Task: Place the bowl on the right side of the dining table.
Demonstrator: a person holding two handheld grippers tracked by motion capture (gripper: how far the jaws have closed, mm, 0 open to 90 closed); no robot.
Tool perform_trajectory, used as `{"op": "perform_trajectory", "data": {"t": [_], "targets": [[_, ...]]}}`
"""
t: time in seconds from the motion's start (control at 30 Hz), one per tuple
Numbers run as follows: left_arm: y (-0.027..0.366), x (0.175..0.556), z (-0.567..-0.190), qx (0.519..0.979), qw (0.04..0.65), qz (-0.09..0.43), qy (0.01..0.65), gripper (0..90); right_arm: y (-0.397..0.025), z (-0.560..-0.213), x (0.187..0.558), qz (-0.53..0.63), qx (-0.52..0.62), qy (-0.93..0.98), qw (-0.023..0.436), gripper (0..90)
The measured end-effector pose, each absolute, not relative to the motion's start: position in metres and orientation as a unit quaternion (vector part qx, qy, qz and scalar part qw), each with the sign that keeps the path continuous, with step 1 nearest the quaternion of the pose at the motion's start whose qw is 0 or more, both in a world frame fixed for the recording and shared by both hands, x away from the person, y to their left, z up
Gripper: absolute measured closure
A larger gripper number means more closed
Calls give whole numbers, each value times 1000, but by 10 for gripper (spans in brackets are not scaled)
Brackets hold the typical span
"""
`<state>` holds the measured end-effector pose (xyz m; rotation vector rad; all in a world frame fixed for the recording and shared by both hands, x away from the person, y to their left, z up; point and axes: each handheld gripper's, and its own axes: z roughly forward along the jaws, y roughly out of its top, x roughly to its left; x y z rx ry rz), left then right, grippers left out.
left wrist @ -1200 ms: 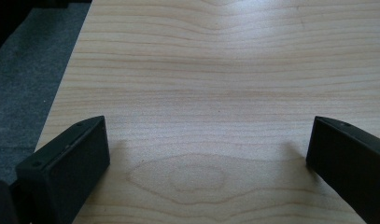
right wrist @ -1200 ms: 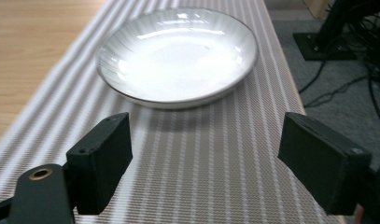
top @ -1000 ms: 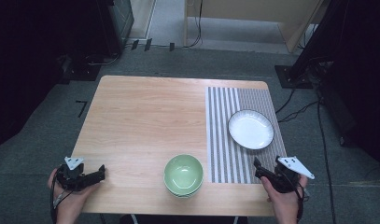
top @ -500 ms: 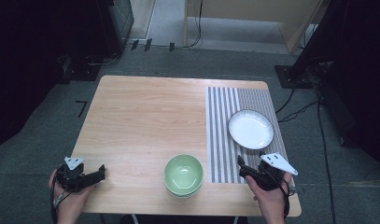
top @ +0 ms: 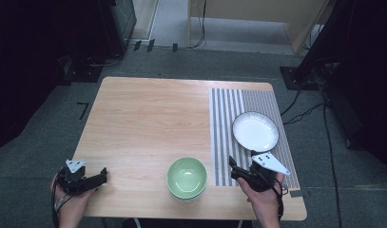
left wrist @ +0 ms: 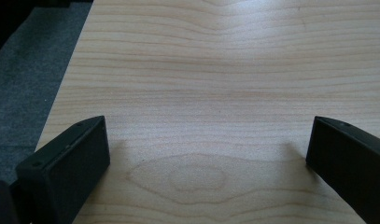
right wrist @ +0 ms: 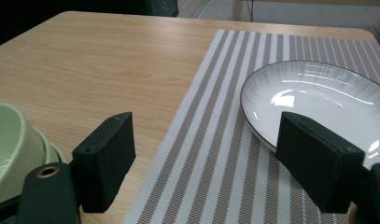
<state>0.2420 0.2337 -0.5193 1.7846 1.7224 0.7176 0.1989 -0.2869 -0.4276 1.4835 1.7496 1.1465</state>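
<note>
A stack of green bowls (top: pixel 187 177) stands near the table's front edge, and its rim (right wrist: pixel 10 144) sits at the left of the right gripper view. A white plate with a dark rim (top: pixel 255 131) (right wrist: pixel 318 102) rests on the striped placemat (top: pixel 229 133) (right wrist: pixel 225 140). My right gripper (top: pixel 234 169) (right wrist: pixel 204 158) is open just right of the bowls, over the mat's near edge, with nothing between its jaws. My left gripper (top: pixel 101 175) (left wrist: pixel 206 154) is open low over bare wood at the front left corner, holding nothing.
The light wooden table (top: pixel 148 118) has bare wood across its left and middle. Dark floor, cables and black stands surround it. A wooden cabinet (top: pixel 257 19) stands beyond the far edge.
My right gripper has moved left along the front edge, from the table's right corner toward the green bowls. The left gripper has stayed in place.
</note>
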Motion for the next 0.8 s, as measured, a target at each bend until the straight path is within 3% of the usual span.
{"op": "perform_trajectory", "data": {"t": [0.8], "targets": [[234,242,-519,664,276,267,641,0,-243,-411,204,464,520,672,251,286]]}}
